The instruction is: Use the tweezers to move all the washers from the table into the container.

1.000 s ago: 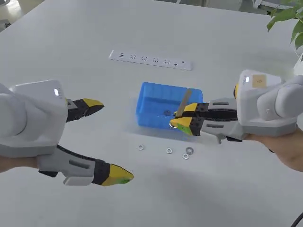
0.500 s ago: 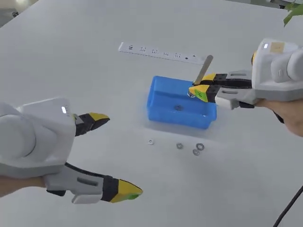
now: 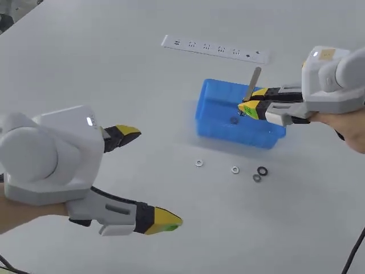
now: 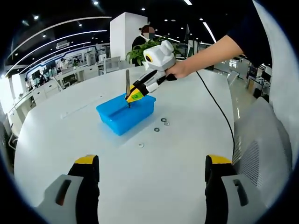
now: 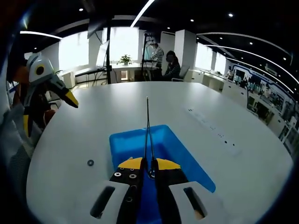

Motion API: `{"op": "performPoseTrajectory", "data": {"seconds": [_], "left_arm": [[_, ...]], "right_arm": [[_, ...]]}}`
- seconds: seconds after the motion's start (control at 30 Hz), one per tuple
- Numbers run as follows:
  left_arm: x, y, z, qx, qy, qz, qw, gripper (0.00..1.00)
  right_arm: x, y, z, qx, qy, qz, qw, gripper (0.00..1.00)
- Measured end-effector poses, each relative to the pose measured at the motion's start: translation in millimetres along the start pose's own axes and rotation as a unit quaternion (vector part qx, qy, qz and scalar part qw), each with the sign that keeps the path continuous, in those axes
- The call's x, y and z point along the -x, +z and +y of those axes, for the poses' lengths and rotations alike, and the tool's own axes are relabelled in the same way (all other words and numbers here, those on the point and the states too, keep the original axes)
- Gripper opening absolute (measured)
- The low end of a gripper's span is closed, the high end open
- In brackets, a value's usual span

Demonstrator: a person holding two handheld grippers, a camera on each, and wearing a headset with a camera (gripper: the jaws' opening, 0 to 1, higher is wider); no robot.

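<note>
Lying beside one container (image 3: 227,135) are four washers (image 3: 235,169); right tool (image 3: 246,108) clamps tweezers (image 3: 254,80), left tool (image 3: 153,177) gapes empty.

The head view looked down on the table (image 3: 85,57) from above. The left gripper view faced the blue container (image 3: 239,135) from well off, the right from just over it; all three shared it.

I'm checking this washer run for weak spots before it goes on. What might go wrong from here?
1. The right claw pinches the thin tweezers at a tilt above the blue container. They may twist in that grip, and anything at their tips might fall outside.
2. On the table, the dark washer and the smaller washer lie nearly touching, so picking one may push the other away.
</note>
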State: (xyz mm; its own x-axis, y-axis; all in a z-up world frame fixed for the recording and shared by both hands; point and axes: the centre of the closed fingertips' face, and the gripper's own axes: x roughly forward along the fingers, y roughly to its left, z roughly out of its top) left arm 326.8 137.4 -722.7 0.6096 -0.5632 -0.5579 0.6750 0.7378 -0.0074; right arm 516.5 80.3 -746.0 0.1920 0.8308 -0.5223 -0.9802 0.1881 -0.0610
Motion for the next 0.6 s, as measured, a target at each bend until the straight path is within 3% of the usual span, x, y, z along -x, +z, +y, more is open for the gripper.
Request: {"op": "performPoseTrajectory", "data": {"seconds": [0.2, 0.6], "left_arm": [[0.1, -3.3, 0.6, 0.005, 0.003, 0.008, 1.0000, 0.99], [-0.5, -2.1, 1.5, 0.007, 0.003, 0.006, 0.9999, 0.99]], "right_arm": [[-4.7, -12.2, -4.3, -0.011, -0.002, 0.009, 0.9999, 0.10], [-5.9, -10.8, -0.3, -0.022, 0.004, 0.002, 0.9998, 0.10]]}}
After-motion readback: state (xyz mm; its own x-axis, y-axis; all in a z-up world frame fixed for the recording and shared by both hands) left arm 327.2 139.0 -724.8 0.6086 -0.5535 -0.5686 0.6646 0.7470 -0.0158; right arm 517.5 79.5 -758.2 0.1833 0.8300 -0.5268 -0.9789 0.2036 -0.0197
